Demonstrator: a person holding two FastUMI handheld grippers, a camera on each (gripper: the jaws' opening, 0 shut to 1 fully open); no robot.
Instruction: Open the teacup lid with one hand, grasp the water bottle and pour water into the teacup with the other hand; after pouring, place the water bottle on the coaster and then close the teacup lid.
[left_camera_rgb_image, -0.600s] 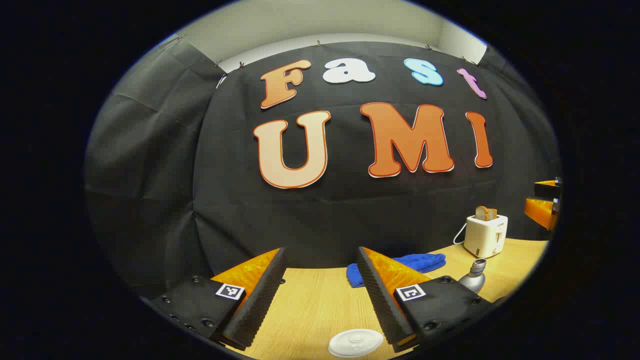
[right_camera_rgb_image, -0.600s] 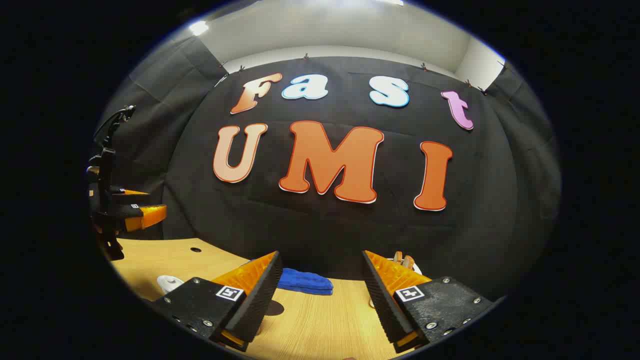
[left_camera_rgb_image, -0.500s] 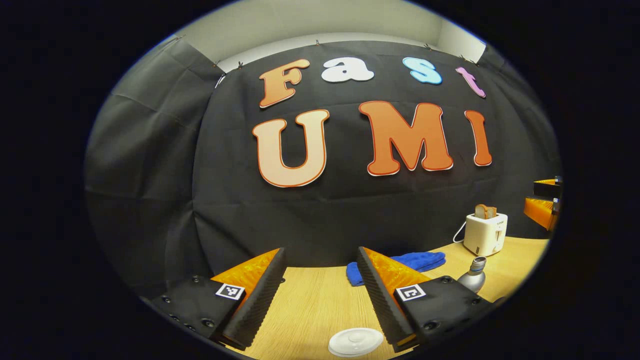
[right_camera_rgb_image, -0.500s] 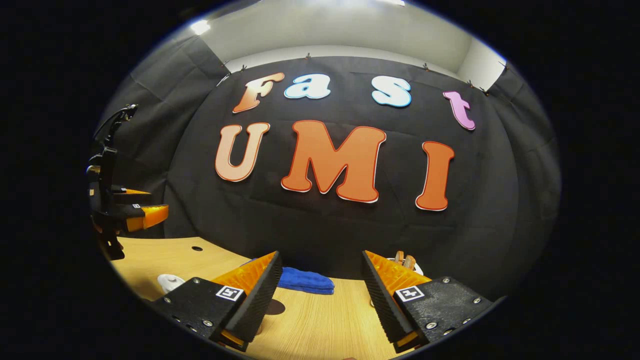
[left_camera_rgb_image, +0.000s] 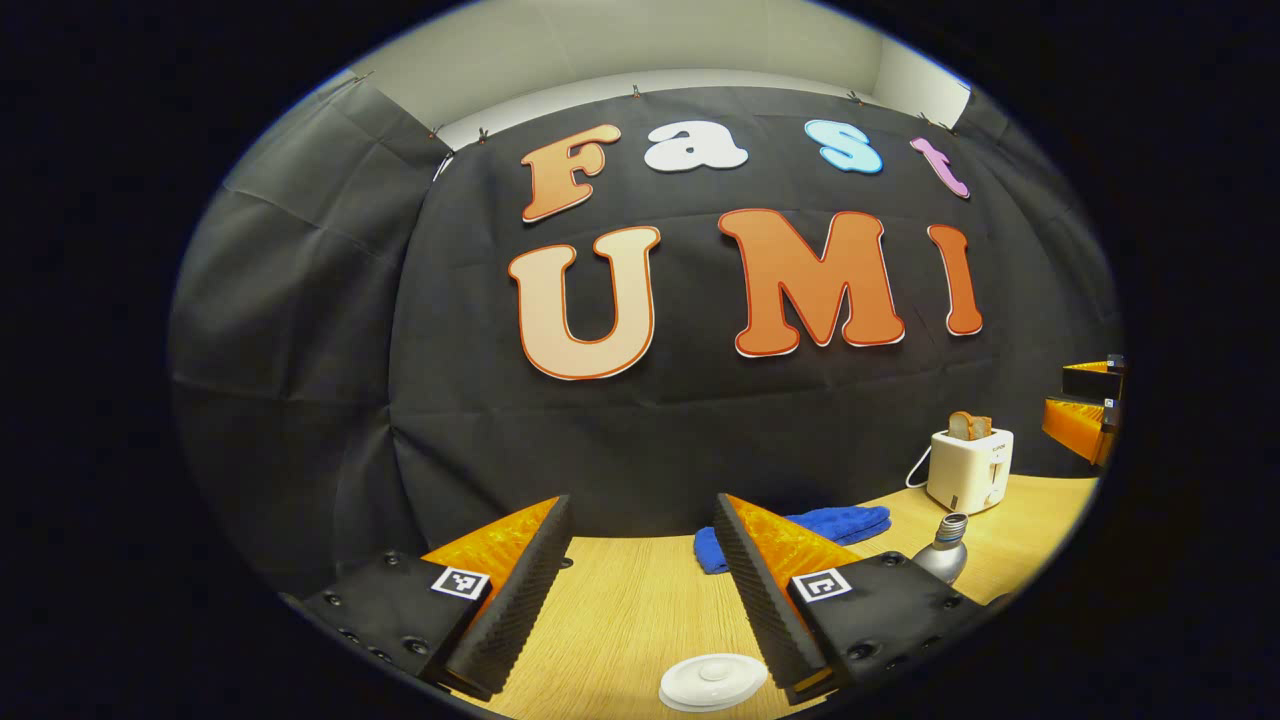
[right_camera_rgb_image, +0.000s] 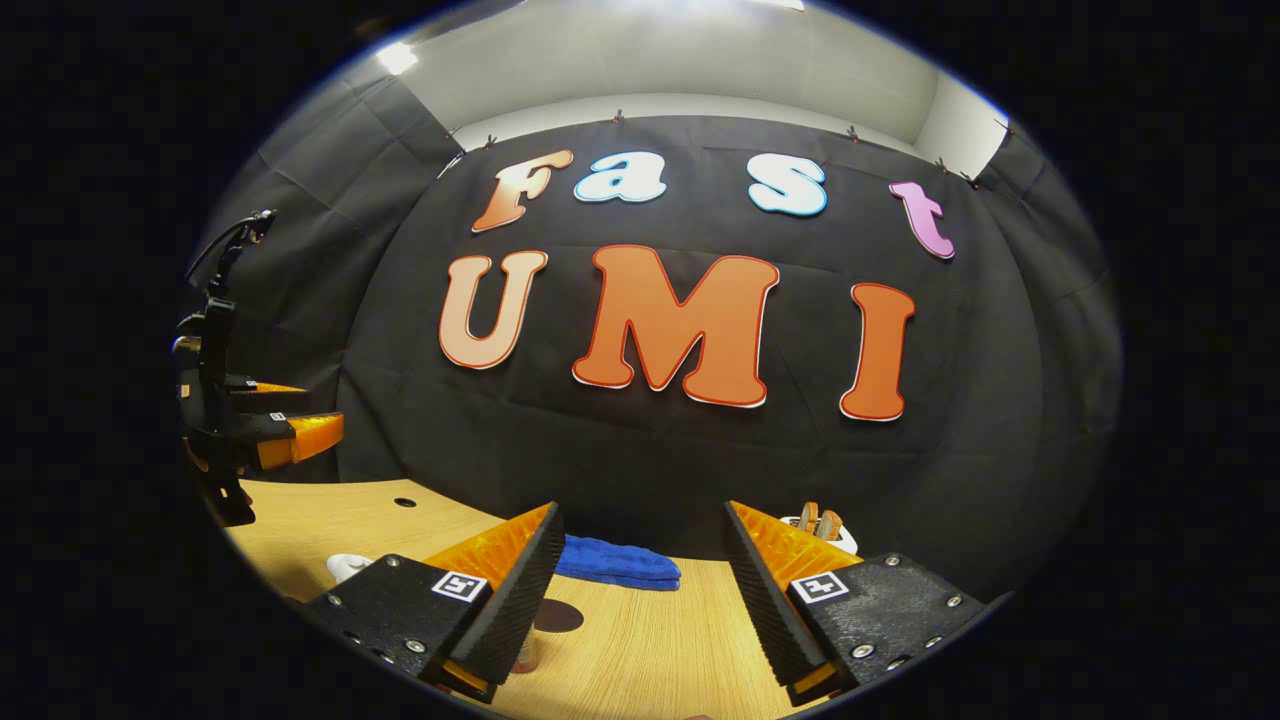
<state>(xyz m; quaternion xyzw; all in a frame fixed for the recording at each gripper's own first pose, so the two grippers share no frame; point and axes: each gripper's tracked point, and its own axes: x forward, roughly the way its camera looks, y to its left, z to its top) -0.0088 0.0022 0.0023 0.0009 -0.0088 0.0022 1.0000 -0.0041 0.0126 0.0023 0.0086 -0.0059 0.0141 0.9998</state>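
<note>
While both grippers hang above the tabletop (left_camera_rgb_image: 630, 600) with nothing between their jaws, the task looks barely begun, or possibly at its lid stage; which is hard to tell. In the left gripper view, the left gripper (left_camera_rgb_image: 640, 590) has its jaws spread wide, and the white teacup lid (left_camera_rgb_image: 712, 680) lies flat on the wood just below and a little right of the gap, close to the inner edge of the right-hand finger. The cup beneath it cannot be made out. The water bottle (left_camera_rgb_image: 945, 555), silvery with a threaded neck, stands upright farther off to that gripper's right, with a blue cloth (left_camera_rgb_image: 830, 522) and a white toaster (left_camera_rgb_image: 970, 468) behind it. In the right gripper view, the right gripper (right_camera_rgb_image: 640, 590) is likewise wide and empty, a dark round coaster (right_camera_rgb_image: 558, 616) lying just ahead near its left finger. The left gripper is plainly nearer the lid, so a short drop forward and slightly rightward should centre it.
</note>
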